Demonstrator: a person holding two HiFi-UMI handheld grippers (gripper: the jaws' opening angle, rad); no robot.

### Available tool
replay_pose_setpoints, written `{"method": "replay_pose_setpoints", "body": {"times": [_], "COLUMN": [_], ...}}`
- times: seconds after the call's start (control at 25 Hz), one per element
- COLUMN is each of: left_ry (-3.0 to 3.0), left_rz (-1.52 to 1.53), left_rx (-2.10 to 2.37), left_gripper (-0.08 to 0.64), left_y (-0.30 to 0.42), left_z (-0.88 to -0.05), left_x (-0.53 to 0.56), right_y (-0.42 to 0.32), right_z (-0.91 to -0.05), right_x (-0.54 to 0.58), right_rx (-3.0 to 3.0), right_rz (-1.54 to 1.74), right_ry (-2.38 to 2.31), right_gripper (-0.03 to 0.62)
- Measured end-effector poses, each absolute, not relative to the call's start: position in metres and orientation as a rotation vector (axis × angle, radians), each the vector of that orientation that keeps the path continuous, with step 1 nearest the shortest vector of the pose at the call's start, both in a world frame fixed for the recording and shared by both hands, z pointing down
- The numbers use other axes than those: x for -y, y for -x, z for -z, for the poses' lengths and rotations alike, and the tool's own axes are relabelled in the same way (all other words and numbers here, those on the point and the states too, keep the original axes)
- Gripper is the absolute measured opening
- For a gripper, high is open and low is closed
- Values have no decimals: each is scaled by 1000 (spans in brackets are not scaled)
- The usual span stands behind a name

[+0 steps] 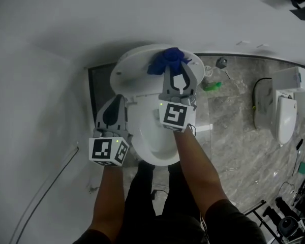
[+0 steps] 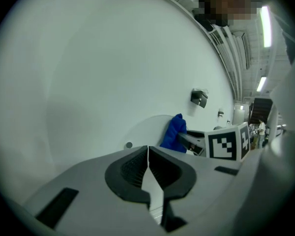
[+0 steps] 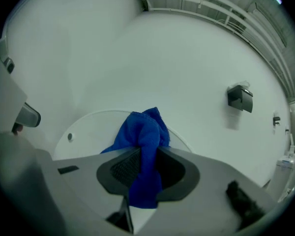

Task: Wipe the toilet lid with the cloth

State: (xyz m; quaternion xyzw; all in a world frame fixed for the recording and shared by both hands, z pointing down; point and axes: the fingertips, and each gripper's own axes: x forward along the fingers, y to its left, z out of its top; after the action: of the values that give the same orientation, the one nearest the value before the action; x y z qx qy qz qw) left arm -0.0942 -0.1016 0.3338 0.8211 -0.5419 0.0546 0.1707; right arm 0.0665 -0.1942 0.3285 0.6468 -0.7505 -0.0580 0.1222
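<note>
The left gripper [image 1: 116, 99] is closed and empty, held low at the left, probably to leave room. To its right, the right gripper [image 1: 179, 69] pinches the cloth [image 1: 168, 60] tightly against the raised lid [image 1: 132, 71] at the far side, apparently for wiping.

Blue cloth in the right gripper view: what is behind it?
Behind the crumpled blue cloth, clamped in the right gripper, stands the raised round white toilet lid, with white wall beyond. The lid patch directly behind the cloth is covered.
</note>
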Motion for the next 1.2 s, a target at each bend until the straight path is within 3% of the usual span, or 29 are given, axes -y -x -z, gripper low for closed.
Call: {"method": "replay_pose_setpoints", "body": {"times": [0.4,0.84,1.2], "left_ry": [-2392,-2272,-2165], "left_rz": [-234,-198,-178], "left_rx": [1623,1689,1772], "left_gripper": [15,16,15], "left_y": [85,138,181], "left_z": [-341,-364,-382], "left_x": [117,100,86], "right_y": [-99,41,108], "right_z": [-330,-383,-420], "right_x": [184,113,136], "right_rx": [2168,2426,2453], "right_rz": [156,133,-30], "right_ry": [-1957,-1451,-1396], "right_gripper": [89,89,89]}}
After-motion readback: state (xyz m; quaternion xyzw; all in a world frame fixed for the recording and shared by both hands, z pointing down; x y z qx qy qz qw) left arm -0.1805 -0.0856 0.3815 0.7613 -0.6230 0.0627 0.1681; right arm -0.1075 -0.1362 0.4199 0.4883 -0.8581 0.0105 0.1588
